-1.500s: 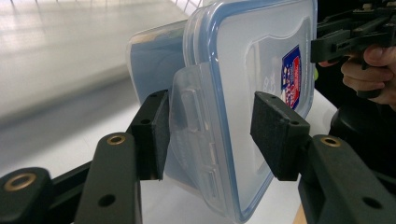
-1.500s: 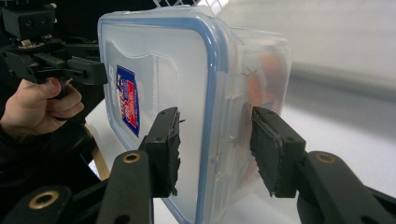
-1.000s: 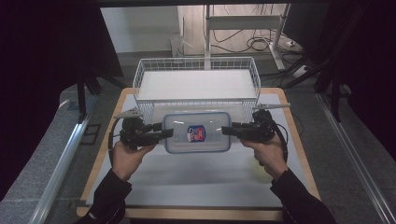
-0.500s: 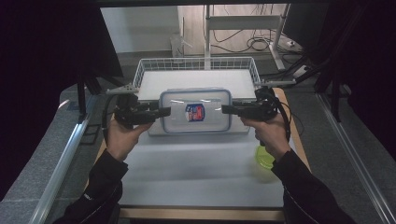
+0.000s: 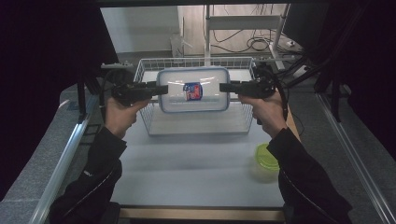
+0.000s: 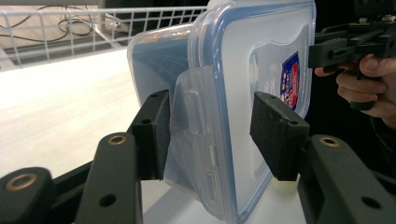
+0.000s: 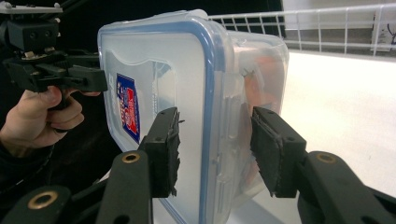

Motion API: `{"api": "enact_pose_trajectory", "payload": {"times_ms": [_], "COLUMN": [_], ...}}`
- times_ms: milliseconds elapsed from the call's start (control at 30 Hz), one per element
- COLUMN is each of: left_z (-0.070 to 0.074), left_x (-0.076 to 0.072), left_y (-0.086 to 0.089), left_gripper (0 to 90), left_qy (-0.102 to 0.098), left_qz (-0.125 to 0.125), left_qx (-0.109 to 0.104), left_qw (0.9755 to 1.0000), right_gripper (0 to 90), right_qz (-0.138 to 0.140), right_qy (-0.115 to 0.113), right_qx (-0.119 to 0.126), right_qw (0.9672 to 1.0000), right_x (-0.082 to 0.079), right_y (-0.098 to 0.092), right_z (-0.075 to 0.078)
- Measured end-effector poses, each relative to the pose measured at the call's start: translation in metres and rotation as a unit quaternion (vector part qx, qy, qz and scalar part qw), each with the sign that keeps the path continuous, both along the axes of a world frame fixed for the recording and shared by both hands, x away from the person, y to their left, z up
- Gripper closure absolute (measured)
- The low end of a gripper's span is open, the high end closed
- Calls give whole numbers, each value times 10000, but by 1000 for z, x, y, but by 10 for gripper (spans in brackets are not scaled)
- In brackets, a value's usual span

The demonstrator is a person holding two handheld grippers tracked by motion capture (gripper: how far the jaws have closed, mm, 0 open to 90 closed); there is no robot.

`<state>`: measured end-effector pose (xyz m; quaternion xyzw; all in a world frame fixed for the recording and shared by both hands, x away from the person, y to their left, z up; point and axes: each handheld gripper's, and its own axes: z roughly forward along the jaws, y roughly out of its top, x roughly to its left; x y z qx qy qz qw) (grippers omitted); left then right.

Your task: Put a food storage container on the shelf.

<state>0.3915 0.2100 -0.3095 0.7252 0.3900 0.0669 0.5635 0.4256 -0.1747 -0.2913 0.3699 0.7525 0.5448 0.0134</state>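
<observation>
white desk (image 5: pixel 187 163) below, the lidded plastic food container (image 5: pixel 194 89) hangs level over the wire basket (image 5: pixel 196 122), long axis spanning left gripper (image 5: pixel 162 88) and right gripper (image 5: pixel 225 87), each clamping one end.

Green lid (image 5: pixel 267 156) on white table (image 5: pixel 196 163)

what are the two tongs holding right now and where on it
Both hold the clear lidded container, lifted over the wire basket. The left tongs clamp its left end at the latch flap, the right tongs its right end.
</observation>
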Motion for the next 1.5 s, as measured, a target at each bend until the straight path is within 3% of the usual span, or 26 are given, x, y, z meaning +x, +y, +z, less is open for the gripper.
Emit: {"api": "enact_pose_trajectory", "payload": {"times_ms": [333,600,867,1033,1200,1300,1500], "left_z": [9,9,-1,-4,-6,-8,-13], "left_x": [26,42,56,57,52,48,47], "left_y": [-1,-2,0,0,-2,-4,-11], "left_gripper": [489,488,488,488,470,443,413], "left_qy": [24,38,171,98,-223,-435,-388], "left_qz": [42,143,155,163,167,270,420], "left_qx": [-31,-137,-195,-266,-34,284,656], "left_qw": [10000,9998,9995,9995,9996,9983,9962], "right_gripper": [526,525,524,520,517,517,478], "right_qz": [-133,-214,-302,-312,-296,-271,-312], "right_qy": [31,149,234,294,204,171,153], "right_qx": [167,301,278,348,325,361,344], "right_qw": [9998,9992,9989,9985,9988,9988,9988], "right_x": [27,43,55,60,60,59,60], "right_y": [1,-1,1,0,0,0,3], "right_z": [9,3,-3,-6,-7,-9,-15]}}
